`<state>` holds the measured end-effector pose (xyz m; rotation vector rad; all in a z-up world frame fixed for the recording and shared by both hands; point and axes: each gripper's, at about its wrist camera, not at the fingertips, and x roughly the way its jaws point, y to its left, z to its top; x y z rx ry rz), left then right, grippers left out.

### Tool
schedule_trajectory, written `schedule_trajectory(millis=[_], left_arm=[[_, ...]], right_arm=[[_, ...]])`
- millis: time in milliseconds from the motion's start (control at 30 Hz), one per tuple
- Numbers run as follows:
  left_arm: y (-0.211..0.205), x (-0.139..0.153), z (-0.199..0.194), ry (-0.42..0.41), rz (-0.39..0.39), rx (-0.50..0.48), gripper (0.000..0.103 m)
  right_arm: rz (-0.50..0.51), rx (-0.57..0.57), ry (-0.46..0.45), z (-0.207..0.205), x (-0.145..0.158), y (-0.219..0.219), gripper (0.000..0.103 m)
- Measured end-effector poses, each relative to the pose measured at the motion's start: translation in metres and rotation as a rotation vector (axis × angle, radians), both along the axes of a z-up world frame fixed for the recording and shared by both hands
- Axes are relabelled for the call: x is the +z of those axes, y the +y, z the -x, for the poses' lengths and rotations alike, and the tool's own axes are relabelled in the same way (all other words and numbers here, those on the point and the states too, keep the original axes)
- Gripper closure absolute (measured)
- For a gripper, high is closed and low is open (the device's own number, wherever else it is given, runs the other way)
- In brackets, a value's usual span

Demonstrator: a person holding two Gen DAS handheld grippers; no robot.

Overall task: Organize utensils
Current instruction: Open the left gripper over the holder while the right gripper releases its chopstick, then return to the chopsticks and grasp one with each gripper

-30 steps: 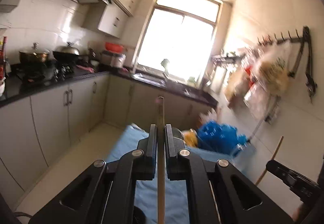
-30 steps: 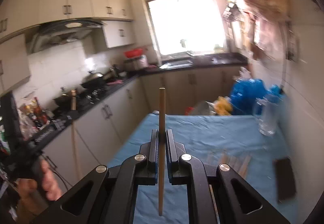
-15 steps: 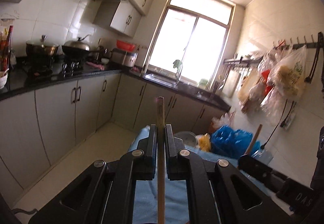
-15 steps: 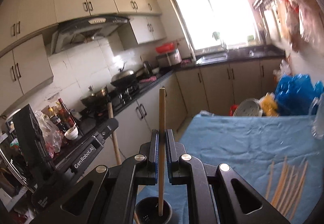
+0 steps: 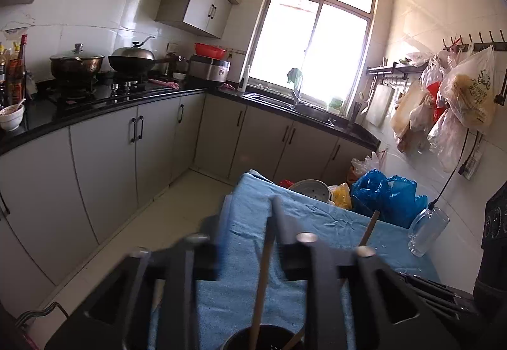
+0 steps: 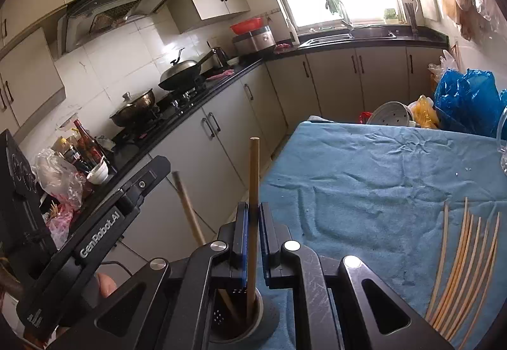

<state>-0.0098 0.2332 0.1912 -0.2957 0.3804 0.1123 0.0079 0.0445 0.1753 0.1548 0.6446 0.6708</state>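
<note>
Left gripper [image 5: 250, 223]: held above the near edge of the table, fingers pointing forward and slightly downward toward the kitchen window. Its 2 fingers [image 5: 279, 213] are blurred and spread well apart, released. A wooden chopstick [image 5: 263, 283] stands between them, touching neither as far as the blur allows, with its lower end inside the dark utensil holder [image 5: 263, 339] at the bottom edge of the view. A second stick [image 5: 369, 228] leans to the right behind the right finger.

Right gripper [image 6: 252, 223]: positioned directly above the same holder [image 6: 253, 323], fingers aimed forward across the table. The blue-padded fingers [image 6: 241, 232] flank a chopstick [image 6: 253, 191] closely; it cannot be told whether they clamp it or have just let go. This chopstick is upright, its lower end inside the holder and its top well above the fingertips. Another chopstick [image 6: 187, 207] leans left out of the holder, beside the body of the left gripper [image 6: 104, 223] seen in this view.

The holder rests on the blue cloth [image 6: 380, 175] covering the table. A fan of 6 or more loose chopsticks [image 6: 459, 264] lies flat on the cloth to the right, well apart from the holder.
</note>
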Motion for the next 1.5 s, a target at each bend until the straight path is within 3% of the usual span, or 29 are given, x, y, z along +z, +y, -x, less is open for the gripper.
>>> schedule_trajectory(millis=[33, 167, 333, 467, 633, 933, 1067, 1233, 1500], left_arm=[[0.001, 0.002, 0.003, -0.004, 0.000, 0.011, 0.063], [0.002, 0.011, 0.018, -0.016, 0.008, 0.037, 0.061], [-0.002, 0.029, 0.040, -0.030, 0.064, 0.026, 0.061], [-0.027, 0.042, 0.055, -0.038, 0.073, -0.017, 0.055], [-0.074, 0.039, 0.059, 0.009, 0.087, -0.120, 0.051], [-0.178, -0.016, 0.013, 0.240, 0.067, -0.316, 0.050], [-0.216, -0.052, -0.023, 0.373, 0.084, -0.357, 0.050], [-0.250, -0.095, -0.074, 0.490, 0.088, -0.371, 0.050], [-0.272, -0.145, -0.148, 0.630, 0.036, -0.370, 0.056]], right_arm=[[0.002, 0.000, 0.000, 0.000, 0.001, 0.000, 0.094], [0.000, -0.018, 0.002, 0.001, 0.003, -0.007, 0.080], [-0.023, -0.057, 0.010, 0.004, 0.003, -0.034, 0.079], [-0.042, -0.110, 0.030, 0.008, -0.005, -0.070, 0.074], [-0.063, -0.201, 0.076, 0.011, -0.023, -0.129, 0.074], [-0.030, -0.478, 0.188, 0.015, -0.069, -0.281, 0.074], [-0.047, -0.525, 0.250, 0.010, -0.089, -0.324, 0.074], [-0.037, -0.503, 0.323, -0.011, -0.111, -0.342, 0.074], [0.012, -0.432, 0.408, -0.047, -0.139, -0.319, 0.074]])
